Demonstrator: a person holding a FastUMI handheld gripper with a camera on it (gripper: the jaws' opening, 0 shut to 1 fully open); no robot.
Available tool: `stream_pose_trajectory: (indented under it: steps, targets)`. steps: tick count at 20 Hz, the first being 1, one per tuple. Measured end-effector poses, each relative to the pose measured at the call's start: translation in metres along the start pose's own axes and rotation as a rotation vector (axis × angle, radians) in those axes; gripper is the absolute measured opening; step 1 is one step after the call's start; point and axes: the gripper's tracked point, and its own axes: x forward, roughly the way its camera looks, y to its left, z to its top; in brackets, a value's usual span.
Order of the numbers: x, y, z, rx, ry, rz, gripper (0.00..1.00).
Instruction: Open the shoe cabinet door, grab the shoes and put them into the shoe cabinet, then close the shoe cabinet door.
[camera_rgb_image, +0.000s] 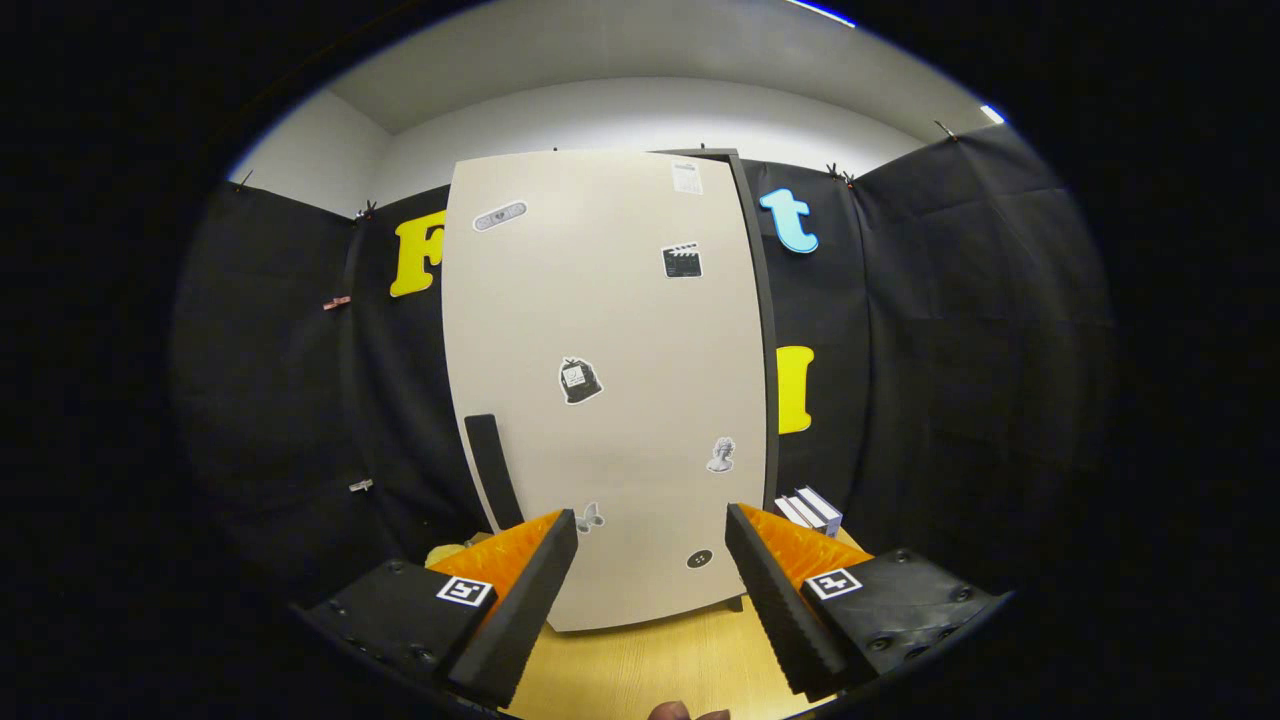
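Observation:
The shoe cabinet (610, 380) stands upright just beyond my fingers, its beige door shut and dotted with small stickers. A dark vertical handle (492, 470) sits low on the door's left side, just above my left finger. My gripper (650, 545) is open, its fingers wide apart with nothing between them, pointed at the door's lower part. A yellowish object (447, 553), partly hidden behind the left finger, lies at the cabinet's left foot; I cannot tell whether it is a shoe.
The cabinet stands on a light wooden tabletop (650, 660). A small white box (812, 510) sits to the right of the cabinet's base, beyond my right finger. Black cloth walls close in on both sides. A fingertip (685, 712) shows at the near edge.

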Motion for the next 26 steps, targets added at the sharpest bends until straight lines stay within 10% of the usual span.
stream_pose_trajectory:
  steps: [26]
  targets:
    - [-0.009, -0.011, -0.002, 0.0, 0.007, -0.009, 0.97]
